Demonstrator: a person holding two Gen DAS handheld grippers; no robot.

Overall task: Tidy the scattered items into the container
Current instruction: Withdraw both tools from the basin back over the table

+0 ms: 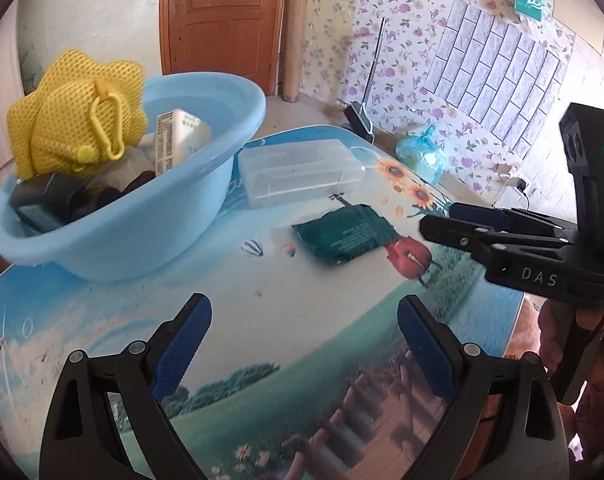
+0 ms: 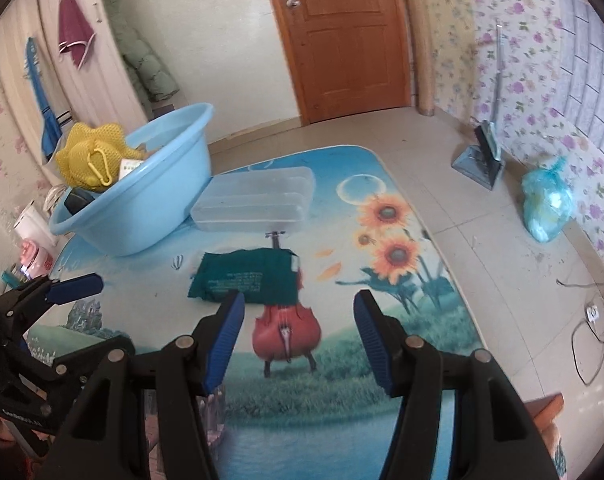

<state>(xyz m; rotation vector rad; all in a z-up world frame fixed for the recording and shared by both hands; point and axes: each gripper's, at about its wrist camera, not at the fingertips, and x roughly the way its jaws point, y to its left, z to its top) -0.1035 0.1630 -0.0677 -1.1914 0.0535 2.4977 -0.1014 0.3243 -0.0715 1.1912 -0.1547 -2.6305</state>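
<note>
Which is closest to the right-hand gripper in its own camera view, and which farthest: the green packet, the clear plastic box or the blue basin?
From the right gripper:
1. Green packet, just ahead of the fingers.
2. Clear plastic box, behind the packet.
3. Blue basin, far left, beside the box.

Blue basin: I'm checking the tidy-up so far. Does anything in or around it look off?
The yellow mesh pouch sits perched over the light blue plastic basin's rim, not down inside. On the printed table, the clear plastic box and the dark green packet lie outside the basin.
</note>
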